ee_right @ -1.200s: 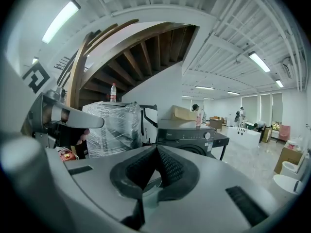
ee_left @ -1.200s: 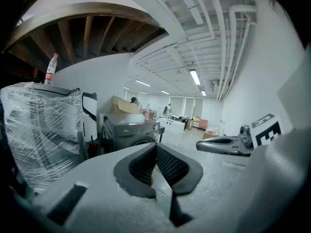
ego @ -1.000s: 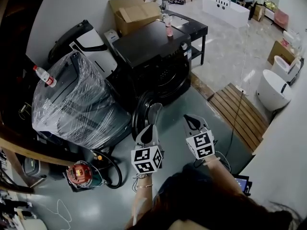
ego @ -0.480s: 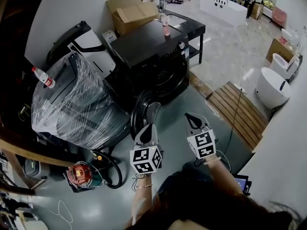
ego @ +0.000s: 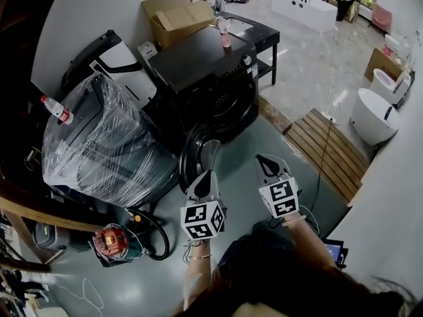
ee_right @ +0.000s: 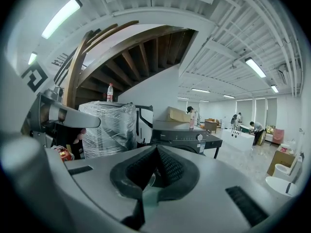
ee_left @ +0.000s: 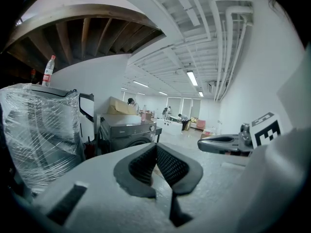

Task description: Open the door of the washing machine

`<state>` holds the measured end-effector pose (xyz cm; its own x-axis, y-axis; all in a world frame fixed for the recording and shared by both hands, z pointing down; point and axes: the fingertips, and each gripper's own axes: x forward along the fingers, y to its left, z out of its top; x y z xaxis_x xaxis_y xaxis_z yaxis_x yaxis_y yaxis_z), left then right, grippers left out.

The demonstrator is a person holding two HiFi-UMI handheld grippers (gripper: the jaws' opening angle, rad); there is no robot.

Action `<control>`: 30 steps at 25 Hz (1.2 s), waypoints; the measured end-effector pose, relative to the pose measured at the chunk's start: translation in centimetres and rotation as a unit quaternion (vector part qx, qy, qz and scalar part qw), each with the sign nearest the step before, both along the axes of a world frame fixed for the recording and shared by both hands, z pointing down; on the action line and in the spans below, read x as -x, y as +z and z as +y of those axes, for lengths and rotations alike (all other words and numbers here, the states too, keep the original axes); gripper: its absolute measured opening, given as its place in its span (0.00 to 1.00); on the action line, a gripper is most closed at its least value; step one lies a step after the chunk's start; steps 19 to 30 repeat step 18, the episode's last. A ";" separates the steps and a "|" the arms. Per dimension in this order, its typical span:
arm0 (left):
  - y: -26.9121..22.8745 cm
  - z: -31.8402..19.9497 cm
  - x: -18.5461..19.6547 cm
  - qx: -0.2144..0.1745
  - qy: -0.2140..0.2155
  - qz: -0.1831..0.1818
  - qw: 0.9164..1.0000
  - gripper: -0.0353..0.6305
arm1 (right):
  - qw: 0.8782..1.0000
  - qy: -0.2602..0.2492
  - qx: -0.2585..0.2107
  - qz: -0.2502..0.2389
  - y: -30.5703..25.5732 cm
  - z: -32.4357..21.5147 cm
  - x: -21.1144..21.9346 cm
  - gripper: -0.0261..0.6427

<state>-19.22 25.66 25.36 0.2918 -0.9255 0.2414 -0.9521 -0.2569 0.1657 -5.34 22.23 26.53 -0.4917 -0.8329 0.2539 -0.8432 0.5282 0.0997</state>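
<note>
The black front-loading washing machine (ego: 205, 78) stands in the middle of the head view. Its round door (ego: 197, 158) hangs swung outward toward me, the dark drum opening behind it. My left gripper (ego: 209, 175) hovers just in front of the door's lower edge, jaws shut with nothing between them. My right gripper (ego: 264, 160) floats to the right of the door over the grey floor, also shut and empty. In the left gripper view the closed pads (ee_left: 156, 148) point past the machine (ee_left: 127, 134). In the right gripper view the closed pads (ee_right: 156, 150) aim at the machine (ee_right: 184, 141).
A plastic-wrapped appliance (ego: 99, 144) with a bottle (ego: 56, 109) on top stands left of the machine. A cardboard box (ego: 178, 17) and black table (ego: 263, 39) are behind it. A pink bottle (ego: 226, 35) stands on the washer. A wooden platform (ego: 327, 152) lies right, a red device (ego: 112, 240) and hose left.
Both grippers keep their places; only the head view shifts slightly.
</note>
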 end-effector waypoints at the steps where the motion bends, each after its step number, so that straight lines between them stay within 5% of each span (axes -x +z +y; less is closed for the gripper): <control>1: 0.1 0.0 0.0 0.001 0.000 0.001 1.000 0.07 | 1.000 0.001 0.001 0.001 0.1 0.0 0.0 0.04; 30: 1.0 -0.7 -0.5 0.007 0.021 0.001 1.000 0.07 | 1.000 0.020 0.000 0.007 1.3 -0.3 -0.9 0.04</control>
